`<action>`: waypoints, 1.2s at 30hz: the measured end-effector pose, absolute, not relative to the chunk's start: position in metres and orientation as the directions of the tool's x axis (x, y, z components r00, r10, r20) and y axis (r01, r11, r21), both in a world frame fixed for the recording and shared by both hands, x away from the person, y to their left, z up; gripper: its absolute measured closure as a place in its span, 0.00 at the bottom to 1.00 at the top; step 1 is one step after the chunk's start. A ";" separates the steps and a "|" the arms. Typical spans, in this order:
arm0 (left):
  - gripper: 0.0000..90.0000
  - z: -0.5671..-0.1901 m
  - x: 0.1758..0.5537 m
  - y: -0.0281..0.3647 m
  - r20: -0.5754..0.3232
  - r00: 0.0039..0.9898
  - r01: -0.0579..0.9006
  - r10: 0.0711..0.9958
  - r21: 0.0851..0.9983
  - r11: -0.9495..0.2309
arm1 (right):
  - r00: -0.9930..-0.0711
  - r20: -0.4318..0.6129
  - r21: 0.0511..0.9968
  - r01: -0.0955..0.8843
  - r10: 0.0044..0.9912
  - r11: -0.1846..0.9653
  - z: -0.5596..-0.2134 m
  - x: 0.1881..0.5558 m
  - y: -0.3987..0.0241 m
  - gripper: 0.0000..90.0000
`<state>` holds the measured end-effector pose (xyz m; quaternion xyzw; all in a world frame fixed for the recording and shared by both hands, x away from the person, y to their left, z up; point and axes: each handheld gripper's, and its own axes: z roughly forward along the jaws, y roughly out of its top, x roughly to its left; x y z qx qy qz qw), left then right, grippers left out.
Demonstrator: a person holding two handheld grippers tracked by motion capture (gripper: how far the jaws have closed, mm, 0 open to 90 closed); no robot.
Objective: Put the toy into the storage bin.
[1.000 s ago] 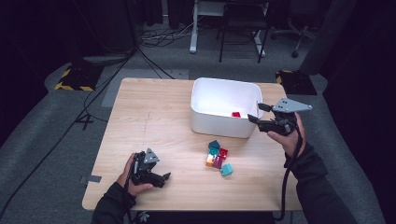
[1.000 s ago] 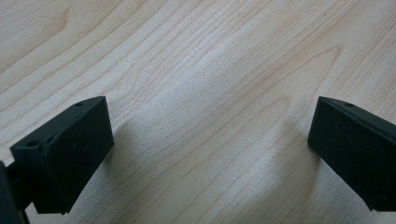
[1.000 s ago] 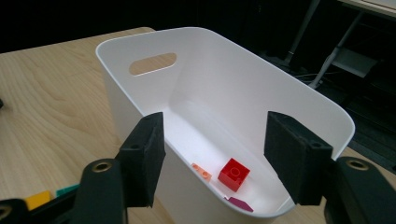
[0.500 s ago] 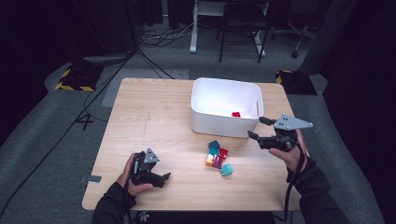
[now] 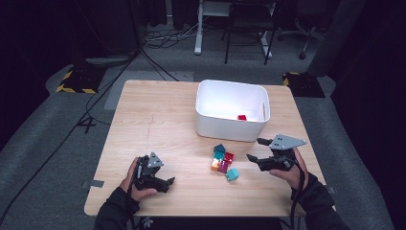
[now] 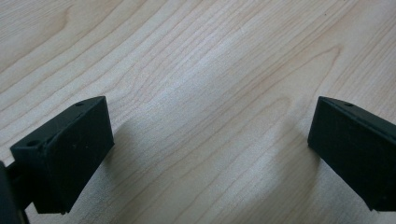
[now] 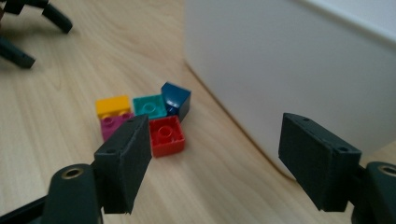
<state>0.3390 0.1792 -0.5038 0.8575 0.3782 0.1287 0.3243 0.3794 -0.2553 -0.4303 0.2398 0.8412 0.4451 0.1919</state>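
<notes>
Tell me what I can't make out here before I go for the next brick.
- Light blue brick: seen in the high view; in the right gripper view the near jaw of the right gripper covers where it should lie.
- Magenta brick: partly behind that same jaw.
- Red brick in the white bin: too small in the high view to tell its shape.
- Bin: its inside is hidden by its own wall in the right gripper view.

Cluster of small toy bricks [image 5: 222,161] at lower centre of the high view, flat on the wood, studs up, yellow brick [image 7: 112,106], magenta brick [image 7: 111,125], red brick [image 7: 166,135], teal brick [image 7: 149,106], tilted dark blue brick [image 7: 176,99], light teal brick [image 5: 232,174] just apart.
</notes>
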 end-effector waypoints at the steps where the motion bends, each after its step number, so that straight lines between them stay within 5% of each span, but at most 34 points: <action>1: 0.00 -0.504 0.339 0.179 -0.024 0.680 0.566 0.733 0.653 -0.504 | -0.820 -0.105 0.837 0.232 0.562 0.496 -0.436 0.377 -0.254 0.28; 36: 0.00 -0.504 0.339 0.179 -0.025 0.680 0.565 0.732 0.654 -0.503 | -0.915 -0.028 0.783 0.230 0.402 0.579 -0.494 0.361 -0.213 0.32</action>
